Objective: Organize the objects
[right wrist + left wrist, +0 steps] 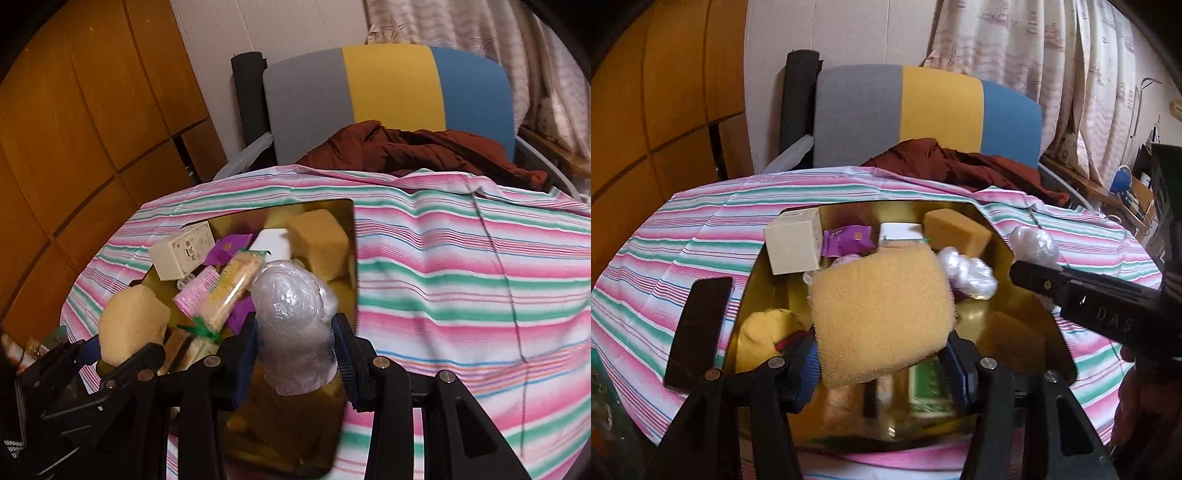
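While left tongs (882,354) grip a sponge (882,314), right tongs (295,354) clamp a plastic-wrapped bundle (295,332), phone (698,332) only in left view

A table with a pink, green and white striped cloth (443,258) holds a shiny gold tray (964,208) near its middle and a black phone (698,332) by the tray's left side.

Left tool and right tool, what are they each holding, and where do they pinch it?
The left tool pinches a yellow sponge by its lower sides. The right tool pinches a clear plastic-wrapped bundle around its middle.
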The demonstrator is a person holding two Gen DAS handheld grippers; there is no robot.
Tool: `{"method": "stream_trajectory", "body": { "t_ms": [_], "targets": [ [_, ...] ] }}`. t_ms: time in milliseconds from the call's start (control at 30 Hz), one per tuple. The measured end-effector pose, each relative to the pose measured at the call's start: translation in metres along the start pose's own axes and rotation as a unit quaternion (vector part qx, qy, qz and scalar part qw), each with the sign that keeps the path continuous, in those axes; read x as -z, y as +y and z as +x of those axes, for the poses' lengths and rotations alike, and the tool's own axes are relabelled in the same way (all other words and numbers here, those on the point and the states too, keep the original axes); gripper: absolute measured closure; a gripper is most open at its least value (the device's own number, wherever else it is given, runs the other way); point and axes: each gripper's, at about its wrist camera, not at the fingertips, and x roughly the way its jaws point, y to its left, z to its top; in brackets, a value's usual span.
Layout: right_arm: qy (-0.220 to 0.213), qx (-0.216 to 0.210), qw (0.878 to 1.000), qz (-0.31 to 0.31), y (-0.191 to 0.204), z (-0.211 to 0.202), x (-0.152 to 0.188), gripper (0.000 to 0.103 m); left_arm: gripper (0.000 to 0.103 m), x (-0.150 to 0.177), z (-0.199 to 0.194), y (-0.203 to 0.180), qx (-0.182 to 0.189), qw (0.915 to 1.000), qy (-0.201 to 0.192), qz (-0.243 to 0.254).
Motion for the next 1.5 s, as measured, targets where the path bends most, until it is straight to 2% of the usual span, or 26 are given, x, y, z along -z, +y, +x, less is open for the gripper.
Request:
{"method": "stream_trajectory", "body": {
  "t_ms": [100, 167, 267, 367, 533, 700, 1000, 1133, 1367, 1500],
  "targets": [
    [0.0, 0.0, 1.0, 0.012, 0.001, 0.011, -0.01, 0.059, 0.045, -0.006, 0.01, 0.007, 0.0, 1.0, 0.007, -0.001],
    [0.001, 0.009, 1.0, 0.018, 0.001, 0.015, -0.016, 0.042, 0.045, -0.009, 0.017, 0.011, -0.002, 0.9999, 0.014, -0.004],
    [-0.011, 0.013, 0.999, 0.032, -0.003, 0.009, -0.018, 0.029, 0.046, -0.011, 0.026, 0.017, 0.002, 0.9997, 0.023, -0.012],
    [-0.024, 0.023, 0.999, 0.037, -0.008, -0.002, -0.014, 0.024, 0.045, -0.013, 0.032, 0.019, 0.001, 0.9996, 0.025, -0.014],
    [-0.026, 0.04, 0.998, 0.039, -0.012, -0.014, -0.005, 0.02, 0.04, -0.017, 0.035, 0.016, 0.018, 0.999, 0.035, -0.022],
    [-0.025, 0.033, 0.998, 0.043, -0.012, -0.018, 0.002, 0.02, 0.035, -0.02, 0.031, 0.014, 0.026, 0.9976, 0.049, -0.041],
    [-0.025, 0.031, 0.998, 0.04, -0.009, -0.027, 0.008, 0.019, 0.032, -0.023, 0.009, 0.021, -0.002, 0.9977, 0.033, -0.059],
    [-0.012, 0.033, 0.999, 0.03, -0.003, -0.028, 0.009, 0.014, 0.032, -0.023, -0.005, 0.017, -0.03, 0.9981, 0.025, -0.049],
    [0.028, 0.039, 0.999, 0.001, 0.01, -0.02, 0.012, 0.011, 0.032, -0.011, -0.022, 0.009, -0.107, 0.9937, 0.029, -0.015],
    [0.038, 0.045, 0.998, -0.008, 0.016, -0.021, 0.013, 0.002, 0.032, -0.005, -0.029, 0.01, -0.113, 0.993, 0.033, -0.012]
  ]
}}
